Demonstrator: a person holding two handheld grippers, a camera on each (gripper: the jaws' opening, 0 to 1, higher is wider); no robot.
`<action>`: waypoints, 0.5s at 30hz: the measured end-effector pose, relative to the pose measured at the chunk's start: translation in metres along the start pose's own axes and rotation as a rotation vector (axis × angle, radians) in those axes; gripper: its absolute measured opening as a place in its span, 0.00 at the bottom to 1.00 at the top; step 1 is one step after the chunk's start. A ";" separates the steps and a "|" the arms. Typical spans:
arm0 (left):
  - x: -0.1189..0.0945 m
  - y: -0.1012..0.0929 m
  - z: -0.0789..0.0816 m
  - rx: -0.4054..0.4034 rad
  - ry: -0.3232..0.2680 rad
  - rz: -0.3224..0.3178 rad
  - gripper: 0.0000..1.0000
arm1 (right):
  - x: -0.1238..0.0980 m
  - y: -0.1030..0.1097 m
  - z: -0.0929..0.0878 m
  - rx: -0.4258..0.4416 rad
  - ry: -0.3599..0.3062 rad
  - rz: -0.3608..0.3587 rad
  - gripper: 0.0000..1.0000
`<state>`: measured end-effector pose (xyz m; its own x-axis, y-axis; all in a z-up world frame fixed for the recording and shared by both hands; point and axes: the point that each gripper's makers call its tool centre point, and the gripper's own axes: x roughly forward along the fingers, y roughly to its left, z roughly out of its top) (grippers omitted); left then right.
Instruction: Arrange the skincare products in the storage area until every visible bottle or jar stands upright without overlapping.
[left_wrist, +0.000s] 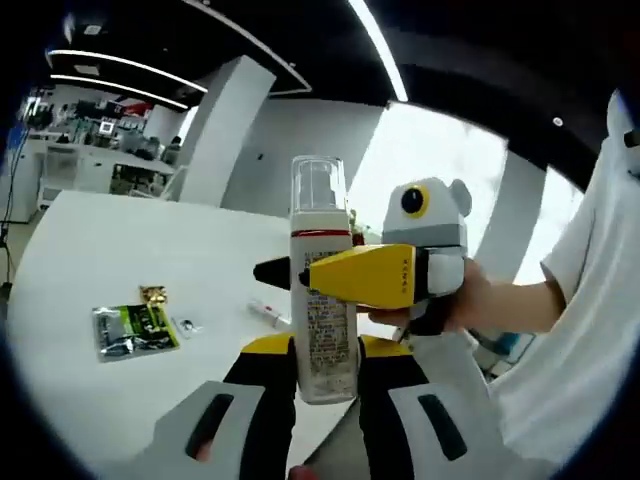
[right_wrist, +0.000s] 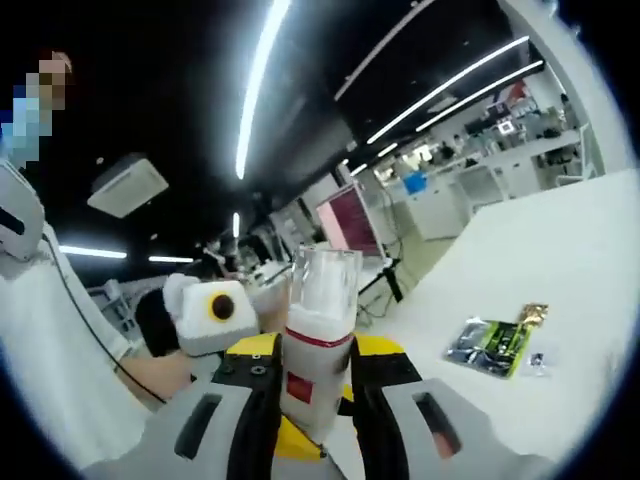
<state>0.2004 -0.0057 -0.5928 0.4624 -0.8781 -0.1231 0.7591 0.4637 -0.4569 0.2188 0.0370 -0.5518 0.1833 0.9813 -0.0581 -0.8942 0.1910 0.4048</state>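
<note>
A white bottle (left_wrist: 320, 225) with a clear cap and a red band stands upright above the table. My left gripper (left_wrist: 327, 352) is shut on its lower body, a black and yellow jaw on each side. My right gripper (left_wrist: 335, 275) comes in from the right, held by a person's hand, with a yellow jaw lying across the front of the bottle below the cap. In the right gripper view the same bottle (right_wrist: 318, 300) sits between my right gripper's (right_wrist: 318, 355) jaws, shut on it. The left gripper (right_wrist: 298, 440) shows beneath, its body at the left.
On the white table (left_wrist: 90, 250) lie a green sachet (left_wrist: 135, 330), a small gold item (left_wrist: 152, 293) and a small tube (left_wrist: 268, 313). The sachet (right_wrist: 488, 345) also lies on the table (right_wrist: 560, 260) in the right gripper view. A person in a white shirt (left_wrist: 580, 330) stands close.
</note>
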 end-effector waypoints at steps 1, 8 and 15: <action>-0.001 -0.002 0.002 -0.001 -0.007 -0.023 0.18 | -0.001 0.003 0.002 -0.006 0.007 0.022 0.27; -0.011 -0.038 0.001 -0.140 0.013 -0.287 0.19 | -0.007 0.031 0.017 0.026 0.015 0.210 0.25; -0.010 -0.052 -0.015 -0.125 0.067 -0.332 0.18 | -0.014 0.041 0.015 -0.017 0.060 0.274 0.24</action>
<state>0.1498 -0.0231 -0.5809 0.1659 -0.9861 -0.0061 0.7991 0.1380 -0.5851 0.1857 0.0313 -0.5203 -0.0900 0.9959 -0.0028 -0.9140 -0.0815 0.3975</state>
